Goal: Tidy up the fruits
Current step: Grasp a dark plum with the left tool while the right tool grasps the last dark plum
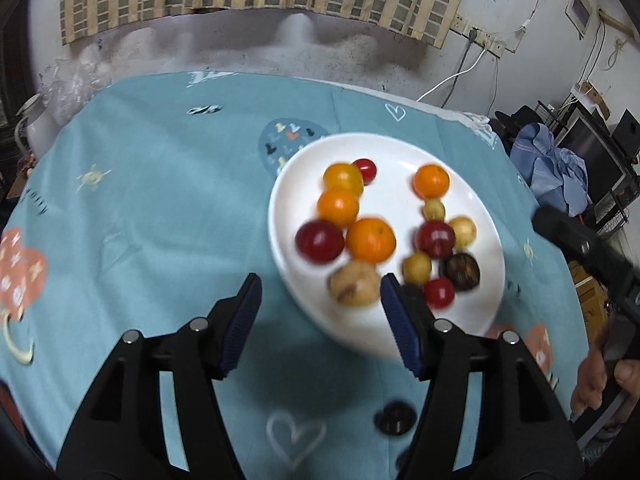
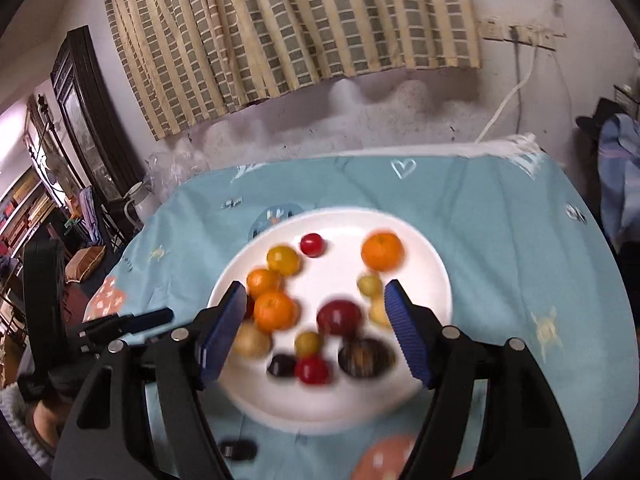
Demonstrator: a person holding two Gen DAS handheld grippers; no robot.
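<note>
A white plate (image 1: 476,312) on the blue tablecloth holds several small fruits: oranges (image 1: 370,239), red plums (image 1: 319,240), red cherry tomatoes (image 1: 439,292), yellow fruits (image 1: 417,267), a tan one (image 1: 354,283) and a dark one (image 1: 461,271). My left gripper (image 1: 320,294) is open and empty above the plate's near left edge. The plate also shows in the right wrist view (image 2: 360,408). My right gripper (image 2: 314,300) is open and empty above the plate, its jaws either side of an orange (image 2: 274,311) and a red plum (image 2: 339,317).
The blue patterned tablecloth (image 1: 160,200) covers the round table. A small dark object (image 1: 395,419) lies on the cloth near the plate. The left gripper shows at the left of the right wrist view (image 2: 132,322). A curtain and wall stand behind the table.
</note>
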